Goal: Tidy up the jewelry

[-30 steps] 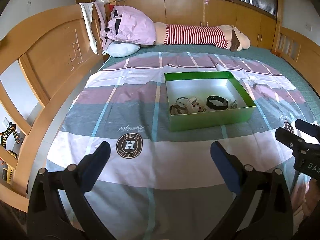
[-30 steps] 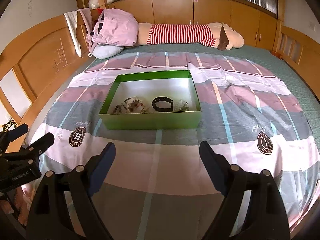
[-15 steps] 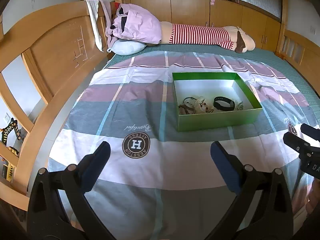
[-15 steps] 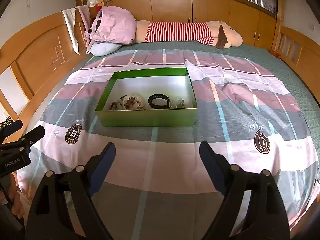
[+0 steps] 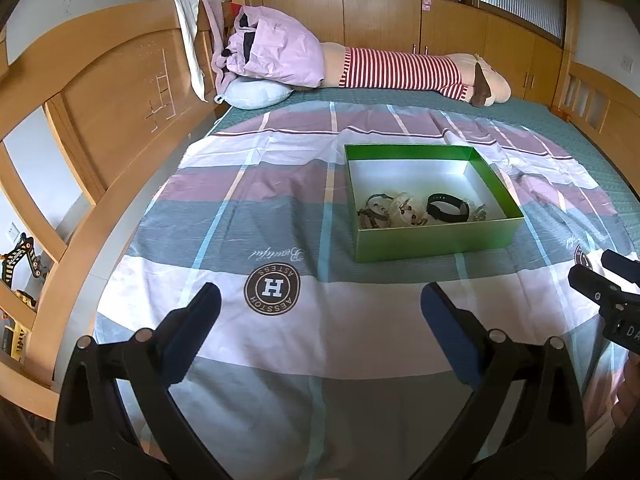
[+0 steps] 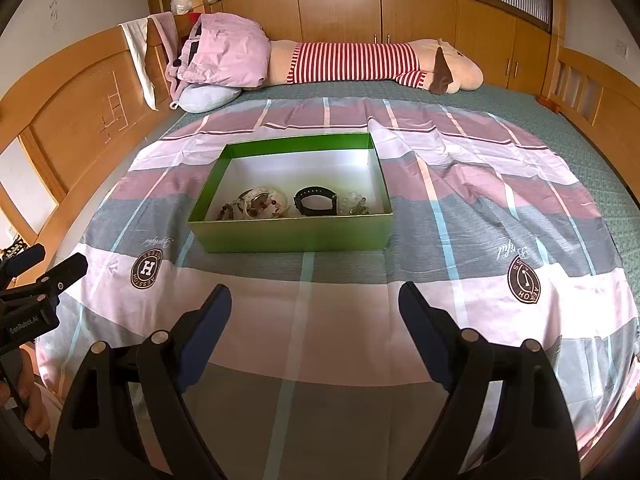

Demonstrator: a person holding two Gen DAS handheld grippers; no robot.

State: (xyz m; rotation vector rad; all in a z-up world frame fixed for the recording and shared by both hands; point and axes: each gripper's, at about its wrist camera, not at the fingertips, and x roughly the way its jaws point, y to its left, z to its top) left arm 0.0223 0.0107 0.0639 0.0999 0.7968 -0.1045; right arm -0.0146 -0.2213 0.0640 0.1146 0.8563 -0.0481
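My left gripper (image 5: 320, 312) and right gripper (image 6: 316, 312) hover spread and empty; the shallow green cardboard box (image 6: 292, 236) of bracelets lies ahead, well apart, on the striped bedsheet (image 6: 460, 248).

Left gripper (image 5: 320, 312): jaws spread wide, nothing between blue-padded fingers (image 5: 196, 320), pointing forward, held low. Right gripper (image 6: 316, 312): jaws likewise wide apart, empty, blue pads (image 6: 420, 320) facing inward, level with left. Two grippers side by side, apart, each visible at edge of other's view. Fingertips of person's left hand (image 6: 24, 396) and right hand (image 5: 624, 400) partly visible behind gripper bodies.
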